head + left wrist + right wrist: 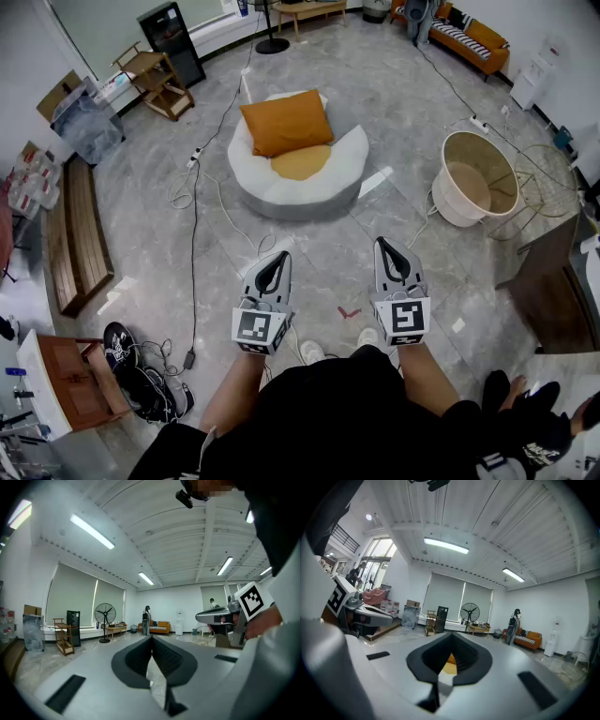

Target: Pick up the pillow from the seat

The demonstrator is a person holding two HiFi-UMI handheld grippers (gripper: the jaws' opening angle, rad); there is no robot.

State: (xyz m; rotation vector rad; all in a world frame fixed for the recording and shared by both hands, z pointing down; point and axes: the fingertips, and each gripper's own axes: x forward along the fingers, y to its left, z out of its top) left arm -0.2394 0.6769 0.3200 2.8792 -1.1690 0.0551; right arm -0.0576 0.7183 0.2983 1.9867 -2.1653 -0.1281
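Well, both claws closed, pillow (287, 123) on seat (298, 183) ahead.

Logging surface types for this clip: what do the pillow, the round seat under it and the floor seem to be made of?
Pillow: orange cloth, matte; soft rounded edges, slight creases.
Seat: white fabric, matte, probably a stuffed bean bag; it slumps, with an orange middle.
Floor: grey stone or marble-look tile, polished; veining and light reflections show.
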